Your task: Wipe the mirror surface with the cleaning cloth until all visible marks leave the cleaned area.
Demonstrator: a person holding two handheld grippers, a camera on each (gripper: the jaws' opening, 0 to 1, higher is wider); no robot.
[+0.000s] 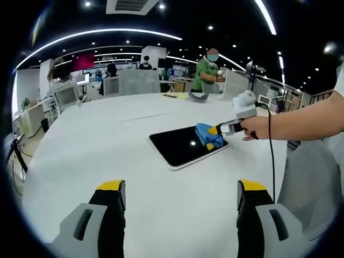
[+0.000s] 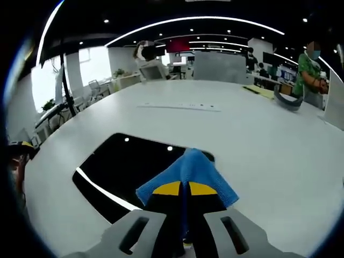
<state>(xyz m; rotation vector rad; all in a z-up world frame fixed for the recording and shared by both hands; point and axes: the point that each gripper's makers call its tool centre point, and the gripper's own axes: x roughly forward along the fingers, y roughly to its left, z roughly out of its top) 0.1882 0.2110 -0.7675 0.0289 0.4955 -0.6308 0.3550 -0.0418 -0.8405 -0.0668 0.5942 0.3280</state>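
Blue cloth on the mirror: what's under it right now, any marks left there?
The blue cloth, pinched in the right gripper, lies over the mirror near one edge. The glass beneath it is covered, so marks there cannot be seen. The exposed glass shows ceiling-light reflections.

place: open-plan office | cues: large white table (image 1: pixel 80 161), desks with monitors (image 1: pixel 83 79), ceiling lights (image 1: pixel 102 33)
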